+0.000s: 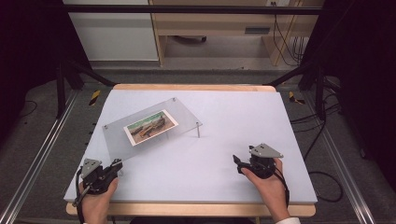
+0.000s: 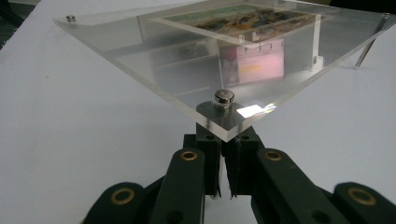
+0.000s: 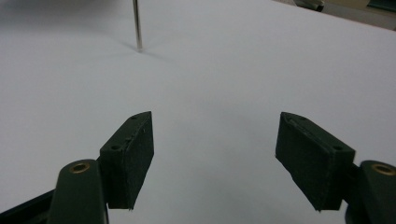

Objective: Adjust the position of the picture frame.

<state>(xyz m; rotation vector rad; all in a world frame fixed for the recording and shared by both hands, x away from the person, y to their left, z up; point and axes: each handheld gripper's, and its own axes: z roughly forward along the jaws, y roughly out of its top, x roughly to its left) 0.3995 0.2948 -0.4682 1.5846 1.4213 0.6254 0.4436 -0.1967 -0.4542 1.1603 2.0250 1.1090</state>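
A clear acrylic plate (image 1: 116,137) stands on thin metal legs at the table's left middle, with a colour photo (image 1: 150,127) lying on top. My left gripper (image 1: 116,164) sits at the plate's near corner. In the left gripper view its jaws (image 2: 226,140) are closed together directly under that corner of the plate (image 2: 140,51), below the screw head (image 2: 224,97), around the corner leg. The photo (image 2: 243,18) lies farther back. My right gripper (image 1: 237,163) rests at the front right and is open (image 3: 215,140) over bare table, with another plate leg (image 3: 136,25) ahead.
The pale grey table top (image 1: 243,116) has a wooden edge along the front (image 1: 196,210). Black frame posts (image 1: 60,84) stand at the far corners. Cables (image 1: 322,154) lie on the floor to the right, and cabinets (image 1: 116,32) stand behind.
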